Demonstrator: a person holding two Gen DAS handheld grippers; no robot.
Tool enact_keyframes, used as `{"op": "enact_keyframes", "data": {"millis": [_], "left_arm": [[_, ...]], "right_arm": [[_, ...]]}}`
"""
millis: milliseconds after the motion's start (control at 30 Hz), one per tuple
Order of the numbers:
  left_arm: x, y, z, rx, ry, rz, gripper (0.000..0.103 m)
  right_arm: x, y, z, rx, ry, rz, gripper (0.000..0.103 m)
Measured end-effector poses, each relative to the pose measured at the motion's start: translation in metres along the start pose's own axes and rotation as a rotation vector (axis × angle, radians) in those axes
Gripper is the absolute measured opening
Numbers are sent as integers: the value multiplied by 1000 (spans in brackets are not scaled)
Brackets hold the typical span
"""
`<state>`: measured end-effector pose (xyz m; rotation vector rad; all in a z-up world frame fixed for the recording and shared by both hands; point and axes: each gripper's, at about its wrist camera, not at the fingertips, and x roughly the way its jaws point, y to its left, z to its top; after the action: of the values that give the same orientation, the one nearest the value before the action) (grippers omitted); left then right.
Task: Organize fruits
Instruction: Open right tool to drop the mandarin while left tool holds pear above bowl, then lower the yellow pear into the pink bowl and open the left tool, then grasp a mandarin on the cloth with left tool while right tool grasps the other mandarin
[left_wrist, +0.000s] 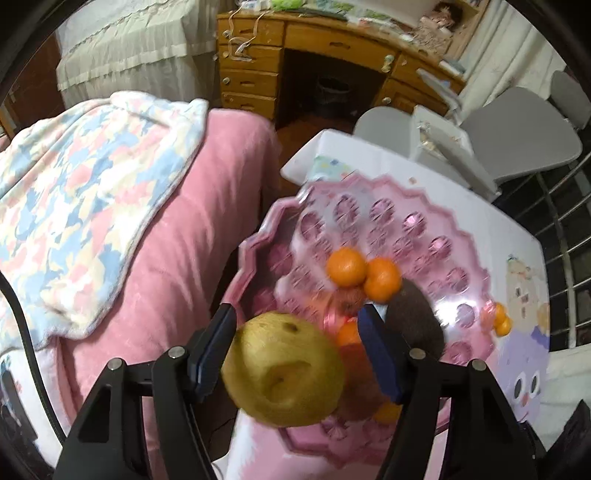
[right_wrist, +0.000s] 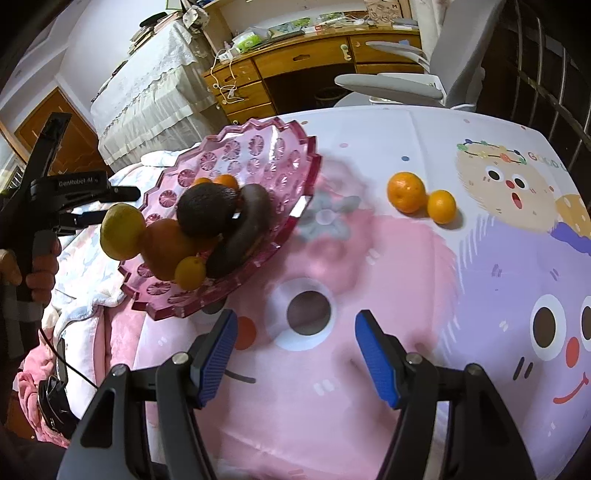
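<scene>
A yellow-green round fruit (left_wrist: 284, 369) sits between the fingers of my left gripper (left_wrist: 297, 354), at the near rim of the pink scalloped plate (left_wrist: 388, 181). It lies against the left pad, but a gap shows at the right pad, so the jaws stand open around it. The plate (right_wrist: 236, 134) holds two dark avocados (right_wrist: 207, 214), a large orange (right_wrist: 166, 247) and small mandarins (left_wrist: 347, 266). Two more mandarins (right_wrist: 406, 192) lie on the tablecloth to the plate's right. My right gripper (right_wrist: 295, 354) hovers open and empty over the cloth, nearer than those mandarins.
The plate overhangs the table's (right_wrist: 461, 258) left edge beside a bed with a pink blanket (left_wrist: 155, 258). A person's hand (right_wrist: 40, 266) grips the left tool's handle. A wooden desk (right_wrist: 306, 55) and a grey chair (left_wrist: 517, 125) stand beyond the table.
</scene>
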<state>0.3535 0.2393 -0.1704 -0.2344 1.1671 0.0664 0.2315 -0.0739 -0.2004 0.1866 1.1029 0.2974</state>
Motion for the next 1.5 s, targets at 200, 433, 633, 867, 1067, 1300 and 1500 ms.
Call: {"op": "enact_keyframes", "data": {"millis": [200,433,633,867,1067,1300,1500], "left_arm": [[-3,-26,19,51,-48,-22,67],[-1,-56,17,54,-22,-36,67],[-2,-94,0,40,29,-54,72],[0,-154,-27,89,91,-129,74],[18,-197,-47,119,161,-150,74],[41,-240,-53,131,213,-155,74],[53,-268,-50,125,208,-99,84]], "right_arm": [[0,-12,6,9,1,4,66],[0,-30,13,14,3,4,66],[-1,-48,19,0,7,-1,66],[-2,-74,28,-56,-5,-5,66],[-4,-93,35,-117,-32,-31,66],[-7,-112,44,-224,-79,-68,66],[-2,-123,52,-314,-119,-86,66]]}}
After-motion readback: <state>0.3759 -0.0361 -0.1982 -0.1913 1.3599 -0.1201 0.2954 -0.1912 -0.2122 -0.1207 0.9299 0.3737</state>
